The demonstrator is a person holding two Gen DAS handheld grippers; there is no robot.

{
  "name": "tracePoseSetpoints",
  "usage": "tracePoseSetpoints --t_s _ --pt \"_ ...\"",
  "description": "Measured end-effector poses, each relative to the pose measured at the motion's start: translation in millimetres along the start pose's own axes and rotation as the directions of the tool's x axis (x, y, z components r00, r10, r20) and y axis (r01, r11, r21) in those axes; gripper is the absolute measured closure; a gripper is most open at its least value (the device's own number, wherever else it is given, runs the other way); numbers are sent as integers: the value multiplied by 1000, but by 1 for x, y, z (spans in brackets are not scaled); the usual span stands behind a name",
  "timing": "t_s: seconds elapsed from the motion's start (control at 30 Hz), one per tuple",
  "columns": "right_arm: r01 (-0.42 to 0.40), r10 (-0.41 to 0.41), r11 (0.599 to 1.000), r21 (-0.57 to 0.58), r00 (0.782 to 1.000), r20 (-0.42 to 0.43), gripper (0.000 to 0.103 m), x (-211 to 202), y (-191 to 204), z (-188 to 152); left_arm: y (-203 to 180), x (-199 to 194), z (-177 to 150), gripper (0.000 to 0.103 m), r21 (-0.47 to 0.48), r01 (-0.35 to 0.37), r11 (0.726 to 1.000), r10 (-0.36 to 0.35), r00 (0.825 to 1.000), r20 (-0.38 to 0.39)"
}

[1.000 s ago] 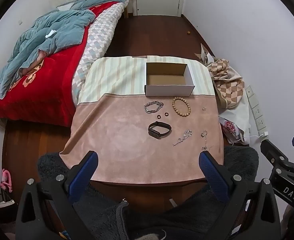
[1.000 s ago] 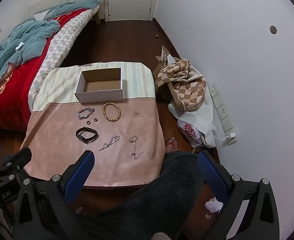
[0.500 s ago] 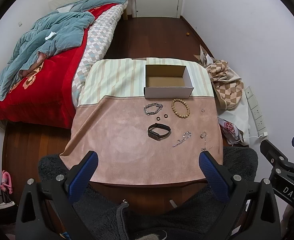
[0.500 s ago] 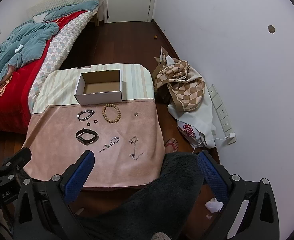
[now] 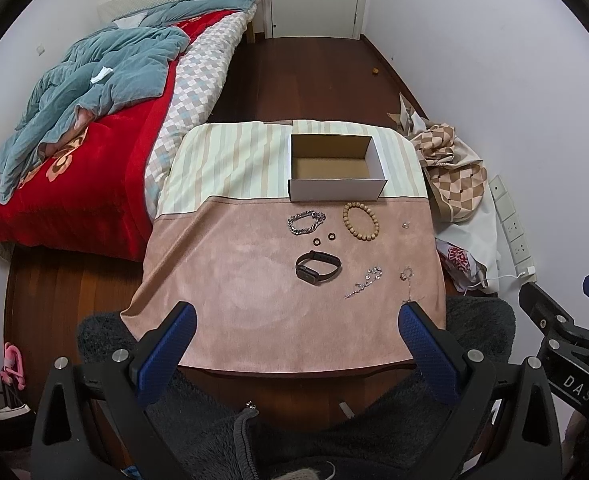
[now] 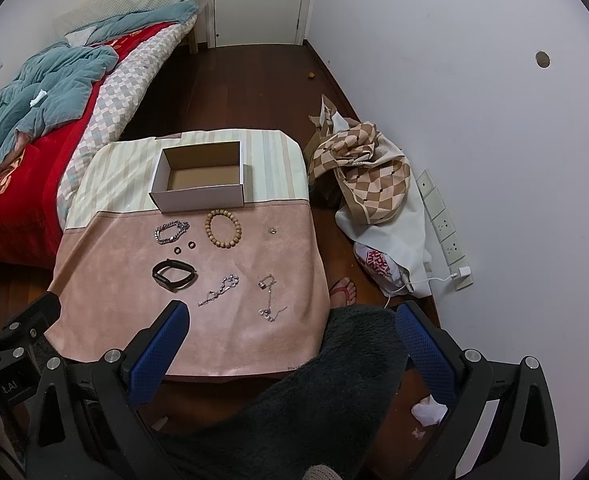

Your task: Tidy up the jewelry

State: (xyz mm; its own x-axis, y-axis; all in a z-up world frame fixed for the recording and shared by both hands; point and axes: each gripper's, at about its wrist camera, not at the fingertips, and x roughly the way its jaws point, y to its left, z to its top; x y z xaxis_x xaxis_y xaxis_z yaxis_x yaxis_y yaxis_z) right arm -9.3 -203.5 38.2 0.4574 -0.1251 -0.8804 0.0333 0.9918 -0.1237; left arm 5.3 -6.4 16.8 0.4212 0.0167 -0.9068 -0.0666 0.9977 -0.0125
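An open white cardboard box (image 5: 336,168) (image 6: 200,178) stands at the far side of a small table covered in pink and striped cloth (image 5: 222,280). In front of it lie a silver chain bracelet (image 5: 305,222), a wooden bead bracelet (image 5: 360,221), two small dark rings (image 5: 323,239), a black wristband (image 5: 317,267), a thin silver chain (image 5: 364,282) and another chain with charms (image 6: 268,298). A tiny silver piece (image 6: 271,231) lies to the right. My left gripper (image 5: 297,326) and right gripper (image 6: 290,326) are both open and empty, held above the table's near edge.
A bed with red and teal bedding (image 5: 82,120) stands left of the table. A checkered bag and white bags (image 6: 370,184) lie on the floor at right by the wall sockets. A dark fleece garment (image 6: 314,380) and a foot in a sandal (image 6: 342,292) are below.
Both grippers have drawn back and up a little, so the table looks slightly farther and more of the room's far end shows. Nothing on the table has moved.
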Motion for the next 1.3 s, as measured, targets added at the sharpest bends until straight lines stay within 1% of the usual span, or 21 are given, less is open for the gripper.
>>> tracePoseSetpoints --t_s 1.3 --pt "1 -1 1000 6 1000 25 0 -7 -6 6 -1 -6 1 0 2 5 1000 -5 1000 18"
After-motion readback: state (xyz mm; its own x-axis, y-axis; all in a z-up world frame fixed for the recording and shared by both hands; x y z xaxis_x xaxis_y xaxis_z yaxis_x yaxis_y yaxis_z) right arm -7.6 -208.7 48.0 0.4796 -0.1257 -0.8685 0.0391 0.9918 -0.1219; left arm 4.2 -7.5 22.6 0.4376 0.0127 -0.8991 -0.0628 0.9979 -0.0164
